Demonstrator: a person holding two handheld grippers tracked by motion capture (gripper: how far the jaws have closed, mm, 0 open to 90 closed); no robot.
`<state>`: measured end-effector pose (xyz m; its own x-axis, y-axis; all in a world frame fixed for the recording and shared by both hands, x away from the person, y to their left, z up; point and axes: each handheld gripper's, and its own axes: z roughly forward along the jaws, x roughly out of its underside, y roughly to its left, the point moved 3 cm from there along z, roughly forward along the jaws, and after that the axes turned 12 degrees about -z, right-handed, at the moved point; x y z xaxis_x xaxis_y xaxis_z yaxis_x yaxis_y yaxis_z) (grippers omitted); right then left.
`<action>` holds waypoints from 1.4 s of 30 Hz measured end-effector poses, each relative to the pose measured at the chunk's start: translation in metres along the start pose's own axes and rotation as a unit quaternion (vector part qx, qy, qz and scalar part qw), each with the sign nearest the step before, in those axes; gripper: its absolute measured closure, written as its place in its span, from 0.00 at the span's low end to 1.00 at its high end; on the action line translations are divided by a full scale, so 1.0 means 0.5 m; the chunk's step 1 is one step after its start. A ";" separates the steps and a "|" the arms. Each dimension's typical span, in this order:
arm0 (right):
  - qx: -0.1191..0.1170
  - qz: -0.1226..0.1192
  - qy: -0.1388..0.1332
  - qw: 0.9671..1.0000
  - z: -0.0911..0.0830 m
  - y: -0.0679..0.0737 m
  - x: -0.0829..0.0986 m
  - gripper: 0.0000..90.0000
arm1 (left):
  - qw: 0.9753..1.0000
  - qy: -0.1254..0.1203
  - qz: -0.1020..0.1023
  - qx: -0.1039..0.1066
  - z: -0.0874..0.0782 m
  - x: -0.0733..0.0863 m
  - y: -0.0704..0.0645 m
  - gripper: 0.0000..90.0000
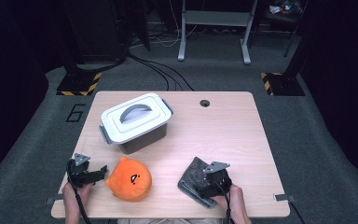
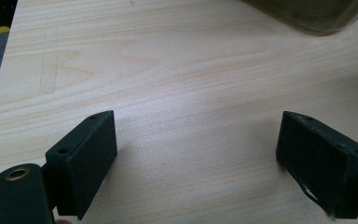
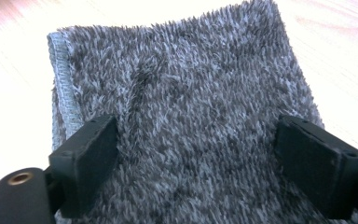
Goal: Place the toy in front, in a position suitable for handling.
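Note:
An orange round plush toy (image 1: 129, 178) with a small face lies near the table's front left. Just left of it my left gripper (image 1: 103, 171) points toward the toy, open, with bare wood between its jaws (image 2: 196, 154). A folded grey fluffy cloth (image 1: 193, 179) lies at the front right. My right gripper (image 1: 204, 190) hovers over that cloth (image 3: 186, 116), open, its jaws spread wide above the pile and holding nothing. A white-lidded grey storage box (image 1: 136, 122) with a grey handle stands shut at the back left.
The wooden table (image 1: 223, 135) has a cable hole (image 1: 204, 103) near its far edge. The box's lower corner (image 2: 317, 16) shows at the top of the left gripper view. Cables and stand legs lie on the floor beyond.

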<state>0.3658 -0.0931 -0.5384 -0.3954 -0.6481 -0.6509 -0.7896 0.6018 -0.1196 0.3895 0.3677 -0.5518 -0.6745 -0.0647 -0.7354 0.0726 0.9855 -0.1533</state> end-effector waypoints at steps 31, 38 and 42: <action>0.025 -0.011 -0.021 0.999 -0.014 -0.006 0.011 0.62 | 1.000 -0.004 0.005 -0.004 0.000 0.000 0.000 0.13; 0.027 -0.007 -0.026 0.999 -0.015 -0.003 0.014 0.73 | 1.000 -0.003 0.005 -0.003 0.000 0.000 -0.001 0.13; 0.028 -0.007 -0.030 0.999 -0.016 0.000 0.013 0.78 | 1.000 -0.003 0.005 -0.003 0.000 0.000 -0.001 0.13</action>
<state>0.3596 -0.1012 -0.5369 -0.3547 -0.6284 -0.6924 -0.7669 0.6191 -0.1690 0.3895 0.3673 -0.5516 -0.6688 -0.0554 -0.7414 0.0745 0.9872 -0.1410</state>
